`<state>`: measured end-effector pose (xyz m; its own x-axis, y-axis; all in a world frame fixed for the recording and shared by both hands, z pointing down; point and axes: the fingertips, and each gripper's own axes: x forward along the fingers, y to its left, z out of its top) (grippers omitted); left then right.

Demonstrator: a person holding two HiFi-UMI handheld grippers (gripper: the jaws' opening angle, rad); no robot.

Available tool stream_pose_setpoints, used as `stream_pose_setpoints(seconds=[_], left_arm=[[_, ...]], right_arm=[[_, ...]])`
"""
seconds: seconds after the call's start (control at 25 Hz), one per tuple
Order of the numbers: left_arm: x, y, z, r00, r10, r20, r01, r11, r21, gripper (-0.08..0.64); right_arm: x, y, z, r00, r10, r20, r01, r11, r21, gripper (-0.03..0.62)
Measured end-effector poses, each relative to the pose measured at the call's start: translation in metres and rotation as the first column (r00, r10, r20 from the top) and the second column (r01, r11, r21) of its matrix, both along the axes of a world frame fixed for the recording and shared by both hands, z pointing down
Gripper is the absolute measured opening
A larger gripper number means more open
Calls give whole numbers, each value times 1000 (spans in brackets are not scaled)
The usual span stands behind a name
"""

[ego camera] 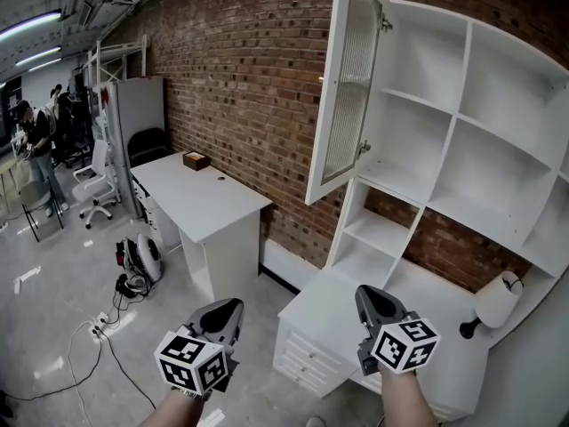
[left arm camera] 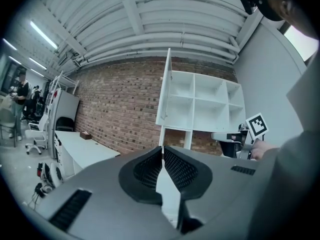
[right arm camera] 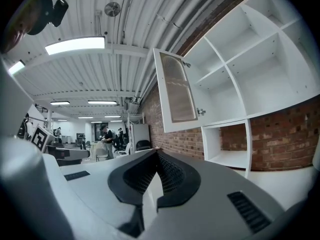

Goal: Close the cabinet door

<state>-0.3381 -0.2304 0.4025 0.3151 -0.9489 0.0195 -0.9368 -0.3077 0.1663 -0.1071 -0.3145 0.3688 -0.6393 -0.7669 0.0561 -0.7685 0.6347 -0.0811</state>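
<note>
Brick wall [ego camera: 240, 78] ahead: grippers [ego camera: 233, 304] [ego camera: 365, 291] level (both shut).

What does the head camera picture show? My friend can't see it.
A white cabinet door with ribbed glass stands wide open on a white shelf unit against a brick wall. Below, the left gripper and right gripper are held out, both shut and empty.

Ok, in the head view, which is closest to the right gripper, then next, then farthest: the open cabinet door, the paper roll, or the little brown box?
1. Paper roll, low down, just right of the right gripper.
2. Cabinet door, open, up above it.
3. Brown box, far left on the white desk.
</note>
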Motion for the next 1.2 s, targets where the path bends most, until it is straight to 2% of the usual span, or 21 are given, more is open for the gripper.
stream_pose_setpoints(seconds=[0.4, 0.6, 0.72, 0.92, 1.2], left_arm=[[-29, -23, -13, 994, -111, 6, 111, 994, 15, 23], [-24, -38, -16, 993, -116, -2, 116, 993, 6, 23], [-21, -51, -12, 992, -123, 3, 123, 992, -2, 23], [-23, -69, -11, 990, -140, 9, 140, 990, -12, 23], [-53, -72, -20, 975, -222, 14, 222, 975, -4, 23]], right_arm=[[-34, -67, -20, 998, -68, 14, 68, 997, 30, 29], [-59, -102, -33, 993, -116, 28, 114, 992, 46, 45], [-76, -124, -34, 990, -137, 27, 136, 990, 46, 104], [-100, -157, -40, 986, -163, 18, 162, 985, 53, 127], [-124, -199, -47, 988, -151, 18, 150, 987, 51, 204]])
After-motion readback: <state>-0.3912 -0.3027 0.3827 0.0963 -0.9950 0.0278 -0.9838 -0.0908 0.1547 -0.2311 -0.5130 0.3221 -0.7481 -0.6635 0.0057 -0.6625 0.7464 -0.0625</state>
